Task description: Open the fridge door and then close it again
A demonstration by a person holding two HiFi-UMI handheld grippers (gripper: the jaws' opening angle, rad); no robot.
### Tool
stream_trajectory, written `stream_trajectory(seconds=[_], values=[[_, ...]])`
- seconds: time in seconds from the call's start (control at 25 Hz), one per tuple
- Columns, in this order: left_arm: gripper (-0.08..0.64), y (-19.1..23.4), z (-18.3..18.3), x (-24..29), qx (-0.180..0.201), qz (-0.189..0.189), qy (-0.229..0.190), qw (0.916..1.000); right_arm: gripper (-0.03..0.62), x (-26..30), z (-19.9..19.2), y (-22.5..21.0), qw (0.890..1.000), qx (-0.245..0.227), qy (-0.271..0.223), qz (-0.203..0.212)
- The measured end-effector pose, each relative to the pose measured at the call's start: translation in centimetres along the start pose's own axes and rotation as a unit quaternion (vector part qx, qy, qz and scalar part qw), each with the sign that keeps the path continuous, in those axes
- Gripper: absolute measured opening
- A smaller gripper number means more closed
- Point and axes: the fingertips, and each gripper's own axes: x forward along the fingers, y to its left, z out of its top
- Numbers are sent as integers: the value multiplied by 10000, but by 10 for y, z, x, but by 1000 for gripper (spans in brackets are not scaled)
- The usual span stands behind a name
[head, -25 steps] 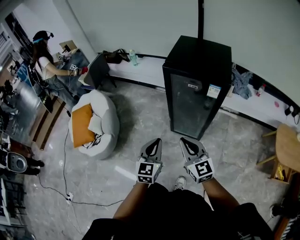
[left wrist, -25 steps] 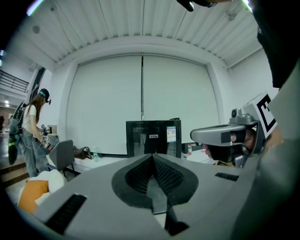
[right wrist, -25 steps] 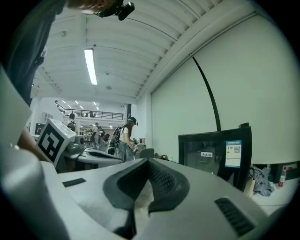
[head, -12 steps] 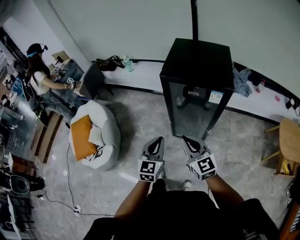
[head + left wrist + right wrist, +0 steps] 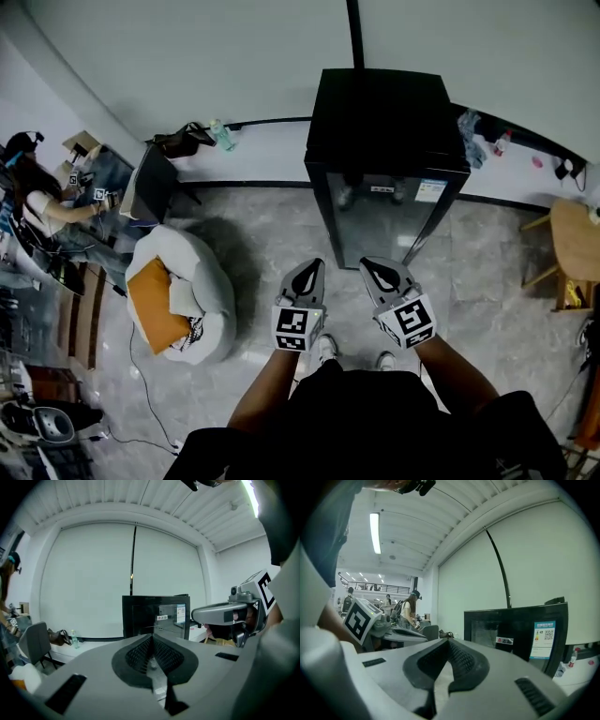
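**Light:** even, cool, fairly dim indoor light.
**Sources:** a ceiling tube, blown out white, up and left of the fridge in the right gripper view. A second bright strip sits above and right of the fridge in the left gripper view.
**Glare:** pale reflections on the fridge's glass door; a sheen on the floor left of it.
**Shadows:** soft and faint.
**Distortion:** strong fisheye in all views; the wall behind the fridge bows, and the corners go black.
**Focus:** the near foreground is soft in both gripper views, the fridge sharp.

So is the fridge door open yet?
No, the glass door sits shut, flat against the front of the black fridge.
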Motion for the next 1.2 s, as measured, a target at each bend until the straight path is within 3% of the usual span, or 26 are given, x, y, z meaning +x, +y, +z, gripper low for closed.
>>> stream_trajectory(seconds=[0.32,0.64,1.2], values=[[21,24,1,34,194,-645,177,9976,9,27,-4,-19,9971,282,149,-696],[21,57,-10,64,326,-994,349,9939,9,54,-20,-23,9909,520,249,-1216],[23,92,-24,120,282,-976,471,9937,9,79,-25,-36,9842,605,341,-1630]])
